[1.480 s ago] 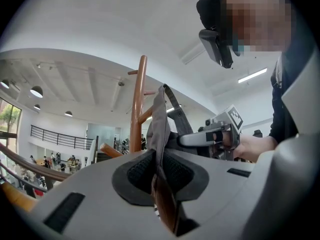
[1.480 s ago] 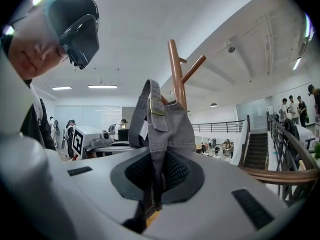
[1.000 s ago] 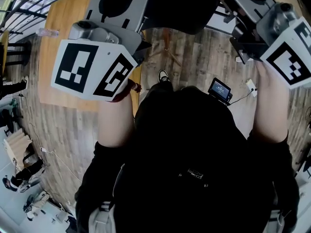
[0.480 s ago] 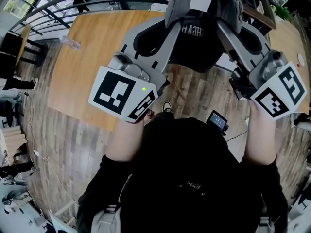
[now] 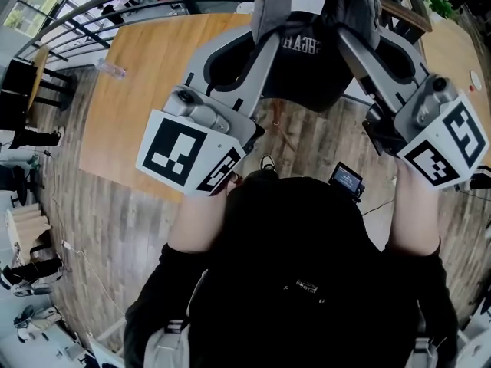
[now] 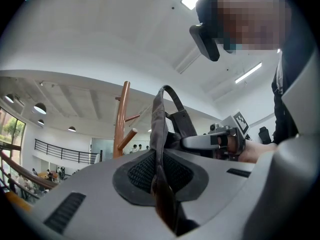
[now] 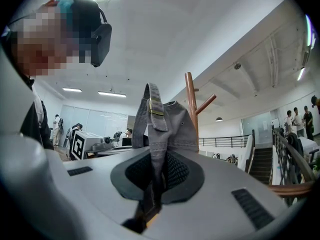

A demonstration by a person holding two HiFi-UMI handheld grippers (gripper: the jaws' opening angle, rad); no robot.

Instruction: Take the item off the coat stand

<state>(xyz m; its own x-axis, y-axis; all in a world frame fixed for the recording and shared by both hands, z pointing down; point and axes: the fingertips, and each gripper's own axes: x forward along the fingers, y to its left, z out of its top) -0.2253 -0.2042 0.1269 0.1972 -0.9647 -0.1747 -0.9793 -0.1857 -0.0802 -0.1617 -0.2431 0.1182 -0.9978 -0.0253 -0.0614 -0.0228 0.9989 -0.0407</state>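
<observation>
With fingers point(image 5: 201, 61) pressed together, grips the cloth item point(image 5: 303, 75) from both sides in the head view: left gripper point(image 5: 259, 43) at 10 o'clock of it, right gripper point(image 5: 345, 38) at 2 o'clock. Holds the item stretched between the two, out at 12 o'clock from the person's chest and above the wooden table point(image 5: 138, 75). Likely held at two points so the cloth stays spread rather than drooping from one corner.

In the left gripper view, shows a grey fold and a dark strap point(image 6: 172, 101) caught in the seam between the pads point(image 6: 140, 171), with no gap there. Places the coat stand point(image 6: 121, 119) at 11 o'clock, behind the item and apart from it, so seemingly lifted clear.

In the right gripper view, clamps a grey strap with a brass buckle point(image 7: 155, 112) running down into the closed pads. Puts the stand at 1 o'clock just behind the cloth; cannot tell whether touching. Probably leaves only carrying away and setting down.
</observation>
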